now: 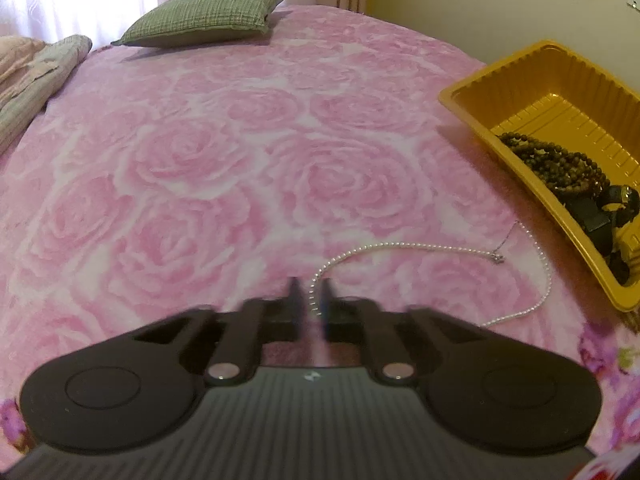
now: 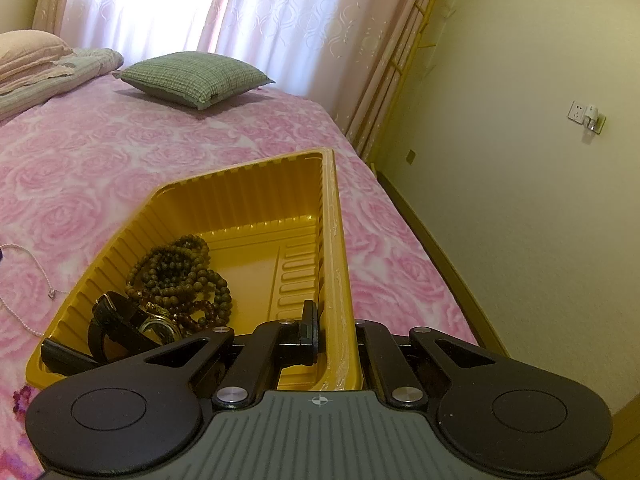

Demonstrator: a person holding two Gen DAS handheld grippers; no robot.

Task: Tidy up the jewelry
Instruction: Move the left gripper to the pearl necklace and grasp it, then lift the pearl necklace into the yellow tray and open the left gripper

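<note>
Left claw (image 1: 311, 300) is pinched shut on the pearl necklace (image 1: 400, 246) on the bed (image 1: 200, 160); right claw (image 2: 336, 320) is clamped on the yellow tray (image 2: 340, 240) wall.

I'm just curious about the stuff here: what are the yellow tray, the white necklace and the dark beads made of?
The yellow tray looks like thin moulded plastic: glossy, with ribbed walls. The white necklace seems a strand of tiny pearl-like beads, pale and shiny; real or imitation I cannot tell. The dark beads look like wood or seeds: brown, round, only faintly glossy.
</note>
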